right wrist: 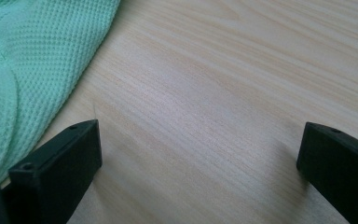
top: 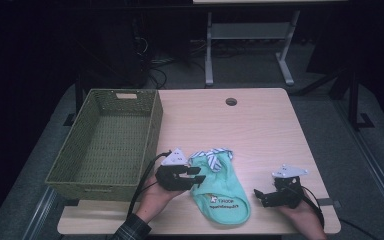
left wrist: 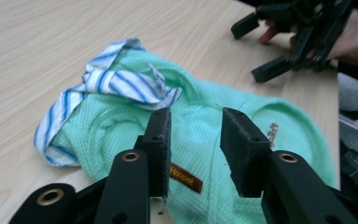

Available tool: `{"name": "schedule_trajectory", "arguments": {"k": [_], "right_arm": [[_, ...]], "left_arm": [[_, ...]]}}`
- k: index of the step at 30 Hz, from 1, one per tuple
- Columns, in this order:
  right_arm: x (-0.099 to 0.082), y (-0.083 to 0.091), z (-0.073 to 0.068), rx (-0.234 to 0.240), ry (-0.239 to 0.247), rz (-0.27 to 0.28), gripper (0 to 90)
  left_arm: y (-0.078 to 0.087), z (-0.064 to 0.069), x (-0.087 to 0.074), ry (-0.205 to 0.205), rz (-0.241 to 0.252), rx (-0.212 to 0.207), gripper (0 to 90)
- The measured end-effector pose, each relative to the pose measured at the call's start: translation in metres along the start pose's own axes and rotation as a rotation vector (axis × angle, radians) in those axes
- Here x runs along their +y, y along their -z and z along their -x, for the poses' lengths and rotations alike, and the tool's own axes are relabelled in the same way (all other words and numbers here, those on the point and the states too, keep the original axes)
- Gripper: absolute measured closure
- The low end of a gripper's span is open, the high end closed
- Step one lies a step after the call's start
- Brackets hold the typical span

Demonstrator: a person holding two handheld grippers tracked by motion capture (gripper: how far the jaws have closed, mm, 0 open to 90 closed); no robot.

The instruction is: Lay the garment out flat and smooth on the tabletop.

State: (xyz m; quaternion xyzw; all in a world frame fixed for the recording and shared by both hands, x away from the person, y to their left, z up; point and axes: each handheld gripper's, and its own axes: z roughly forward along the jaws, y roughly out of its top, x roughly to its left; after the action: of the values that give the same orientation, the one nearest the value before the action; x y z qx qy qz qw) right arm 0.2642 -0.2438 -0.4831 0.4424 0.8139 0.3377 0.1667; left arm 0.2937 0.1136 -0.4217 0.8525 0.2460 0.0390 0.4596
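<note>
Green garment (top: 220, 192) near front table (top: 260, 130) edge; basket (top: 105, 142) left.

1. Mint-green waffle-knit garment (top: 220, 192) — lies flat but rumpled near the table's front edge, a small brown label sewn on it.
2. Blue-and-white striped trim (left wrist: 121, 84) — bunched at its far end, toward the basket side.

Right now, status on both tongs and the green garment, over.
Left tongs open over the green garment, nothing gripped. Right tongs open, resting on bare table beside it. Wicker basket at left; nothing in the way.
</note>
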Motion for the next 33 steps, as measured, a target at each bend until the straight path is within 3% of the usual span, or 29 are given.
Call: {"name": "schedule_trajectory", "arguments": {"k": [3,5,7,13,15,20,24,33], "right_arm": [[0.001,0.001,0.0,-0.006,-0.006,-0.007,2.6],[0.004,0.005,-0.001,-0.002,0.003,-0.007,19.7],[0.008,0.009,-0.004,-0.019,0.013,0.004,27.1],[0.028,0.015,-0.012,0.055,0.037,0.067,53.5],[0.037,0.012,-0.019,0.111,0.044,0.083,66.9],[0.052,-0.001,-0.031,0.21,0.086,0.072,88.9],[0.06,-0.017,-0.041,0.247,0.113,0.023,89.6],[0.064,-0.037,-0.052,0.261,0.158,-0.035,89.7]], "left_arm": [[-0.002,-0.001,-0.002,-0.007,-0.016,0.006,72.2],[-0.003,-0.002,-0.002,-0.006,-0.019,0.01,76.3],[-0.003,-0.004,-0.003,0.005,-0.021,0.011,78.3],[-0.008,-0.006,-0.004,-0.001,-0.038,0.018,77.7],[-0.01,-0.006,-0.004,0.005,-0.04,0.019,77.7],[-0.012,-0.007,-0.005,0.006,-0.045,0.023,77.7],[-0.013,-0.009,-0.005,0.009,-0.051,0.025,77.8],[-0.015,-0.01,-0.006,0.012,-0.058,0.021,77.6]]}}
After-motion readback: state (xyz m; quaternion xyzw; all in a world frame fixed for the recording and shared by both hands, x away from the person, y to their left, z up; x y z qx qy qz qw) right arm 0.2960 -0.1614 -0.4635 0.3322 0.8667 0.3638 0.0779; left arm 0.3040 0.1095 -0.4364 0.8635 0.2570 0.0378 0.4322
